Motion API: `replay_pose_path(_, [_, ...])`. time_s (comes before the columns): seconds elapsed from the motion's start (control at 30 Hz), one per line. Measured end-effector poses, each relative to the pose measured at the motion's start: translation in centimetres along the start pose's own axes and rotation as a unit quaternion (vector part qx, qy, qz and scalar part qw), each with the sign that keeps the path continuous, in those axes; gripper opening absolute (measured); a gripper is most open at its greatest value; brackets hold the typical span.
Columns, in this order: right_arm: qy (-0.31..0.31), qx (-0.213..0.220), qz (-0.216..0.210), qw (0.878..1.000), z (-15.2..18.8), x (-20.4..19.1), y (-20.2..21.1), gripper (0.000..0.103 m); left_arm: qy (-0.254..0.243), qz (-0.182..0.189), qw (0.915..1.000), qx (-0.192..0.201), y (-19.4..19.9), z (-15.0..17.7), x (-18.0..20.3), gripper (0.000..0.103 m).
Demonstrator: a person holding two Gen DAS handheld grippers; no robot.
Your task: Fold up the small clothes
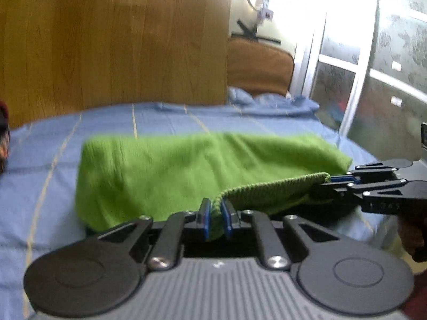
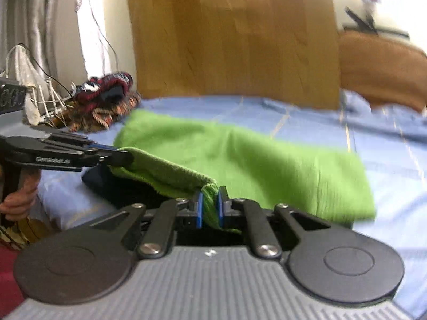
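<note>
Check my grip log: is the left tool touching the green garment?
Touching. The left wrist view shows the left tool pinching the green garment's ribbed edge between its blue pads.

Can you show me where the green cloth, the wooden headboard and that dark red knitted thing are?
green cloth (image 1: 165, 170), left wrist view, its flat middle.
wooden headboard (image 2: 234, 40), right wrist view, centre of the panel.
dark red knitted thing (image 2: 112, 84), right wrist view, its top.

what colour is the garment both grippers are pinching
Bright green garment, a ribbed knit along the pinched edge; the left wrist view shows it best.
</note>
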State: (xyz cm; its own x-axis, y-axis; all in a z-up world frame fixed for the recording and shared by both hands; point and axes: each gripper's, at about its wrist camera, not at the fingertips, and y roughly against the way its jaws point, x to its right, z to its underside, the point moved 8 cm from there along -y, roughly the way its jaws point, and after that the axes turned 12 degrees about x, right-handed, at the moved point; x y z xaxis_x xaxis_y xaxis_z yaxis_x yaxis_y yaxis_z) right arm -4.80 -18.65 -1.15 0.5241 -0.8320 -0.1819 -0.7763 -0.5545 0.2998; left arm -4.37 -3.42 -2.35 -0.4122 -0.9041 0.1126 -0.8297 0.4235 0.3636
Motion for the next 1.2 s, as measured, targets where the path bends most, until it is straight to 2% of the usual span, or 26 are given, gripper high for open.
replay_pose_path(0.07, [-0.029, -0.009, 0.017, 0.999, 1.2, 0.5, -0.3, 0.016, 0.006, -0.003, 0.9998, -0.020, -0.6, 1.4, -0.1, 0.014])
replay_pose_path(0.13, [-0.058, -0.012, 0.006, 0.998, 1.8, 0.7, -0.3, 0.024, -0.004, 0.005, 0.9998, -0.020, -0.2, 1.7, 0.0, 0.016])
replay_pose_path(0.17, [-0.062, -0.011, -0.005, 0.998, 1.3, 0.7, 0.1, 0.034, -0.012, 0.015, 0.9996, -0.020, 0.3, 1.5, 0.1, 0.025])
replay_pose_path(0.2, [-0.066, -0.013, -0.030, 0.997, 0.8, 0.5, 0.5, 0.044, -0.017, 0.033, 0.9992, -0.017, 1.0, 1.3, 0.1, 0.030])
replay_pose_path(0.27, [-0.075, -0.002, -0.069, 0.995, -0.2, 0.3, 1.9, 0.042, -0.009, 0.057, 0.9983, 0.010, 2.9, 0.0, -0.6, 0.041])
replay_pose_path(0.33, [-0.080, 0.031, -0.070, 0.994, -2.2, 1.0, 2.9, 0.042, 0.012, 0.046, 0.9977, 0.047, 4.0, -2.5, -2.7, 0.043])
replay_pose_path(0.43, [-0.099, 0.079, -0.019, 0.992, -5.7, 3.3, 2.1, 0.042, 0.059, 0.001, 0.9941, 0.091, 3.5, -6.0, -6.3, 0.042])
replay_pose_path(0.5, [-0.101, 0.093, 0.027, 0.990, -7.1, 4.4, 0.2, 0.042, 0.093, -0.020, 0.9893, 0.110, 1.8, -7.7, -8.5, 0.040])
replay_pose_path(0.57, [-0.102, 0.104, 0.045, 0.988, -7.8, 4.7, -2.1, 0.042, 0.114, -0.015, 0.9876, 0.107, -0.4, -8.4, -9.3, 0.035])
replay_pose_path(0.63, [-0.126, 0.089, 0.041, 0.987, -7.3, 4.8, -4.6, 0.041, 0.104, -0.007, 0.9906, 0.089, -3.4, -8.1, -8.9, 0.032])
replay_pose_path(0.67, [-0.126, 0.078, 0.045, 0.988, -6.8, 5.0, -5.5, 0.038, 0.092, -0.018, 0.9929, 0.073, -4.7, -7.5, -8.8, 0.029])
replay_pose_path(0.73, [-0.088, 0.039, 0.097, 0.991, -4.9, 5.8, -6.8, 0.031, 0.084, -0.050, 0.9951, 0.014, -7.5, -4.9, -9.3, 0.021])
replay_pose_path(0.77, [-0.069, 0.015, 0.117, 0.991, -3.6, 6.6, -7.2, 0.019, 0.074, -0.065, 0.9950, -0.015, -8.7, -3.5, -9.7, 0.014])
replay_pose_path(0.8, [-0.067, 0.020, 0.116, 0.991, -2.6, 7.3, -6.7, 0.012, 0.059, -0.072, 0.9956, -0.014, -9.1, -2.6, -10.1, 0.010])
replay_pose_path(0.83, [-0.087, 0.032, 0.108, 0.990, -2.3, 7.9, -6.0, 0.011, 0.043, -0.074, 0.9964, 0.001, -9.0, -2.3, -10.3, 0.007])
replay_pose_path(0.9, [-0.148, 0.039, 0.106, 0.983, -2.4, 9.4, -4.8, 0.000, 0.053, -0.071, 0.9961, -0.001, -8.9, -2.4, -10.7, 0.006])
replay_pose_path(1.07, [-0.192, 0.054, 0.091, 0.976, -2.6, 9.7, -3.6, 0.001, 0.060, -0.066, 0.9960, -0.001, -8.9, -2.6, -11.0, 0.006])
replay_pose_path(1.13, [-0.211, 0.064, 0.093, 0.971, -2.1, 10.2, -2.3, 0.006, 0.062, -0.059, 0.9963, -0.001, -7.7, -2.6, -11.0, 0.007])
replay_pose_path(1.17, [-0.225, 0.070, 0.091, 0.968, -2.1, 10.4, -1.3, 0.010, 0.066, -0.054, 0.9964, 0.000, -6.9, -2.7, -10.7, 0.009])
replay_pose_path(1.2, [-0.238, 0.076, 0.094, 0.964, -1.7, 10.4, -0.5, 0.027, 0.071, -0.047, 0.9964, 0.005, -6.1, -2.9, -10.6, 0.013])
